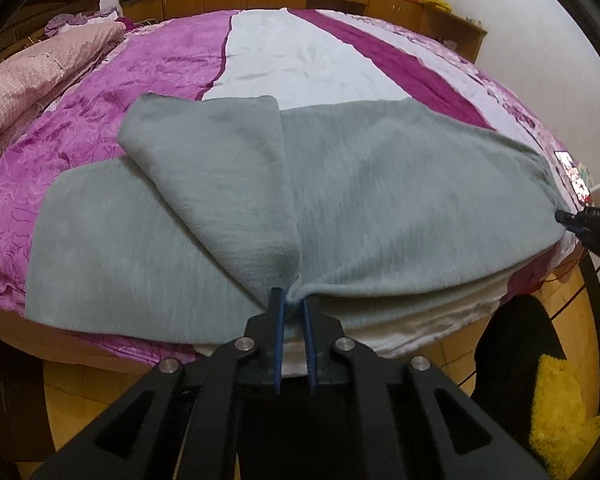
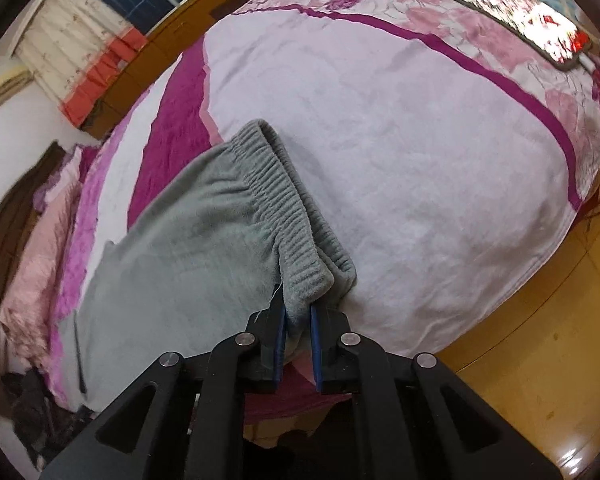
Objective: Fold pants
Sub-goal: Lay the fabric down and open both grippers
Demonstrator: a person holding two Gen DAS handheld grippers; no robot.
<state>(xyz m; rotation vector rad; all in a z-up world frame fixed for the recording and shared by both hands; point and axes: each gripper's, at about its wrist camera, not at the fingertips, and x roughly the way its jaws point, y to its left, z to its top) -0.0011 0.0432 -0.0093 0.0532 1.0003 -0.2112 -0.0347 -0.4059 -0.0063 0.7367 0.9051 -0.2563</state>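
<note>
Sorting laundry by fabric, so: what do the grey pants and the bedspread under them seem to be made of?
Grey pants: likely a soft fleece or brushed knit, matte; the surface looks fuzzy, and the waistband is ribbed, gathered elastic. Bedspread: probably a plush, velvety synthetic; its purple part shows a slight sheen and an embossed rose pattern, while the white panel looks matte and finely napped. Exact fibres cannot be told.

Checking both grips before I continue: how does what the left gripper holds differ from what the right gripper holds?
The left gripper pinches a thin, plain edge of the grey pants near the crotch; the right gripper clamps the thick, ribbed elastic waistband. The left's fabric bunches to a small tip between the pads; the right's fills the gap in doubled layers. Both are shut on the same garment at the near edge of the bed.
</note>
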